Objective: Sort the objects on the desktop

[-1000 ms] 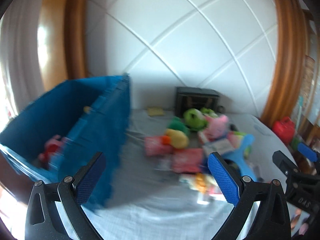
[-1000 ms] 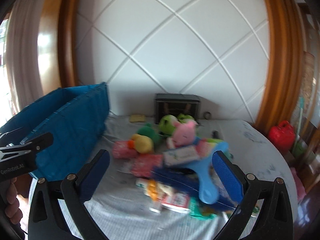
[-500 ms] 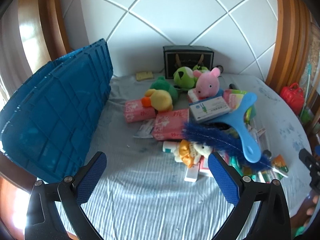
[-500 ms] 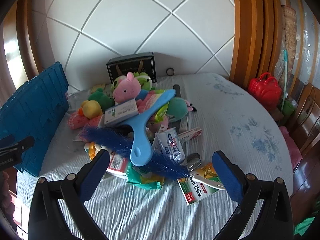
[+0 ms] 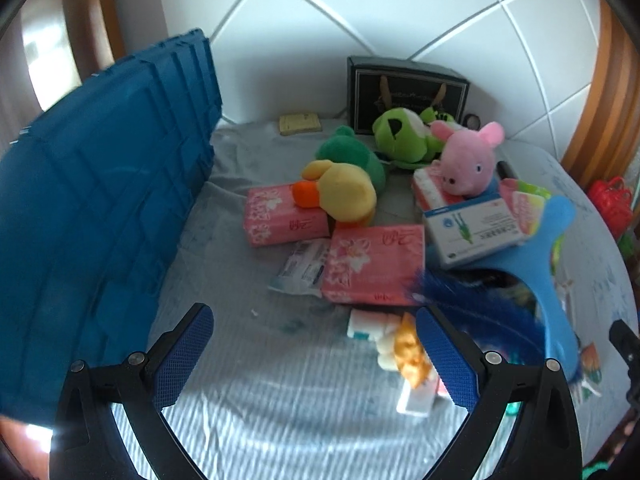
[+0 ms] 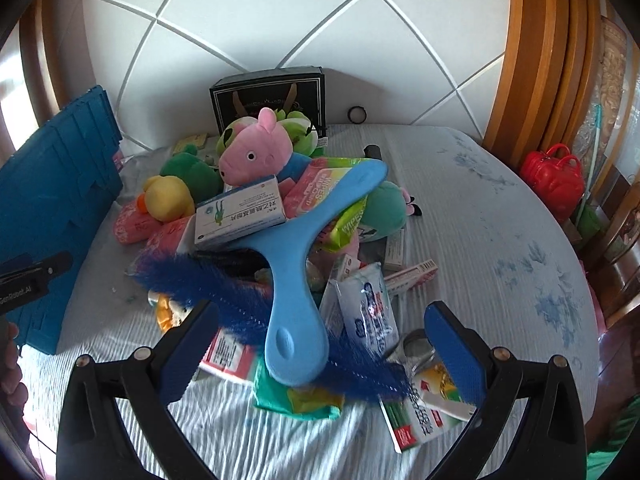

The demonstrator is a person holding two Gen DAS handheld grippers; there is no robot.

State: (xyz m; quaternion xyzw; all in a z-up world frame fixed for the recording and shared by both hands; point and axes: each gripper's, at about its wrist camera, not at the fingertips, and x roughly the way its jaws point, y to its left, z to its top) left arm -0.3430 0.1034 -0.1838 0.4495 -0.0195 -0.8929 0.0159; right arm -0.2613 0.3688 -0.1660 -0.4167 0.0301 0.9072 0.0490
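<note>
A heap of objects lies on the grey cloth: a pink pig plush (image 6: pixel 256 148), a yellow duck plush (image 5: pixel 344 192), green plush toys (image 5: pixel 404 136), pink tissue packs (image 5: pixel 376 264), a white medicine box (image 6: pixel 240 216), a light blue Y-shaped tool (image 6: pixel 304 264) and a dark blue feathery brush (image 6: pixel 224 292). A tall blue crate (image 5: pixel 92 200) stands at the left. My left gripper (image 5: pixel 316 356) is open over bare cloth in front of the tissue packs. Just above the blue tool's handle, my right gripper (image 6: pixel 324 352) hangs open, holding nothing.
A black box (image 6: pixel 272 96) stands against the white tiled wall. Small cartons and packets (image 6: pixel 416 412) lie at the heap's near side. A red bag (image 6: pixel 556 180) sits off the table's right edge. Bare cloth (image 6: pixel 500 220) spreads to the right of the heap.
Both grippers have come down and forward toward the heap. The left view has swung from the crate's open top to its outer wall. Both stay open.
</note>
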